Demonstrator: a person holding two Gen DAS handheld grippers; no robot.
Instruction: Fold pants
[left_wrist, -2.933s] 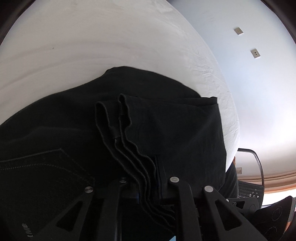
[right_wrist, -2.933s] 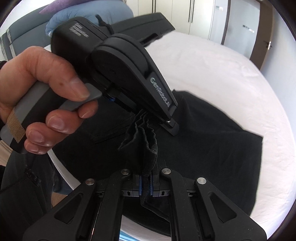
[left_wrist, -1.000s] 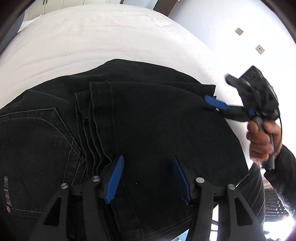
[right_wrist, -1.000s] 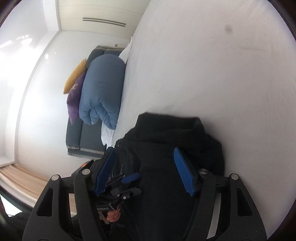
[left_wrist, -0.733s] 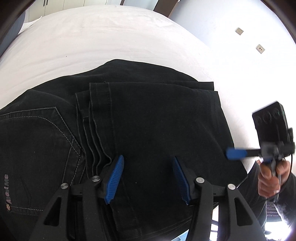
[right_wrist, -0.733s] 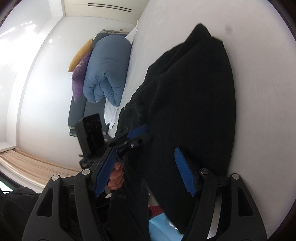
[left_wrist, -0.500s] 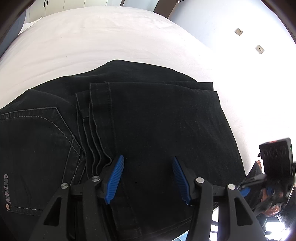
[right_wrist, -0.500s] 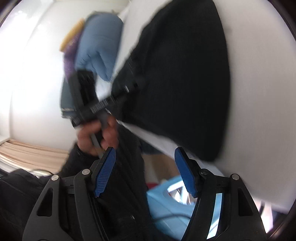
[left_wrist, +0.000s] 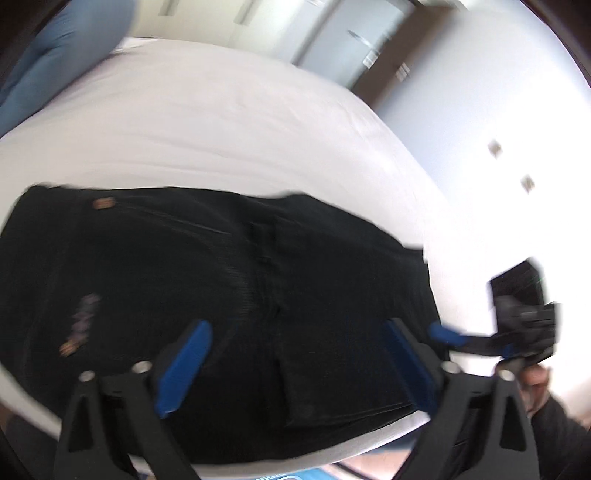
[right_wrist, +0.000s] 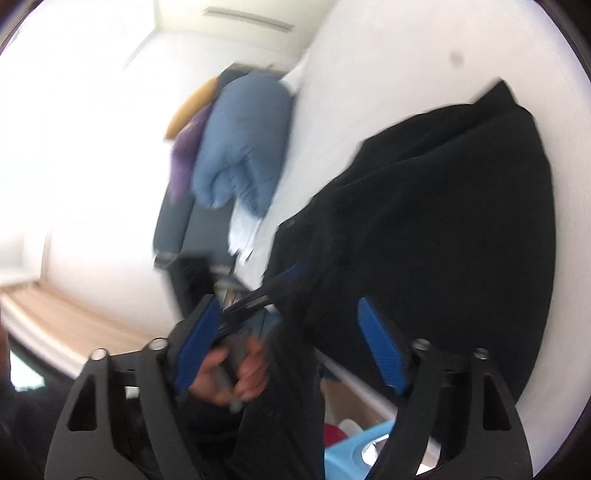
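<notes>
The black denim pants lie folded into a flat, thick rectangle on the smooth white bed, near its edge. The left tool hovers over them, its 2 ribbed blue pads spread and empty. The right tool is likewise spread, gripping nothing. A puffy blue duvet sits rolled beyond.

Pants lie on bed, near its edge.

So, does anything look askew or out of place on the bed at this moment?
Nothing stands out. The black denim pants lie folded flat on the white bed sheet, near its front edge. Left gripper and right gripper are open, holding nothing. Both views are motion-blurred.
</notes>
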